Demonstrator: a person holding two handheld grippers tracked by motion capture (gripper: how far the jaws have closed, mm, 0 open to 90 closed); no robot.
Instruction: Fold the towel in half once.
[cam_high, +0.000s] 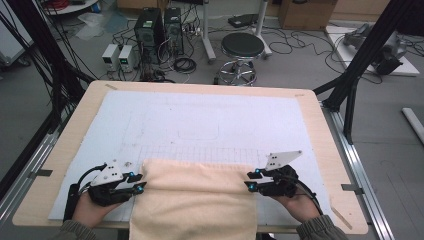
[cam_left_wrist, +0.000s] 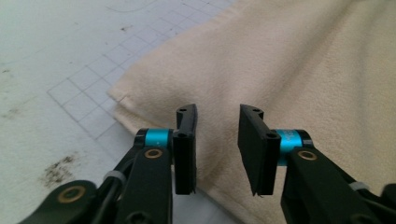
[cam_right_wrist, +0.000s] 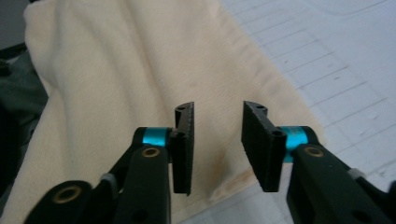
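While the folded cream cloth towel (cam_high: 195, 197) lies flat, your left gripper (cam_high: 139, 186) and right gripper (cam_high: 250, 180) flank it, jaws apart, gripping nothing.

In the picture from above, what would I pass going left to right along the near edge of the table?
Left tool → cream towel → right tool, all lying on the white mat.

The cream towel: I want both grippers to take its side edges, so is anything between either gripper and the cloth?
Nothing visible. The left gripper and right gripper stand open right at the cream towel, one at each side edge; only the white mat lies beneath.
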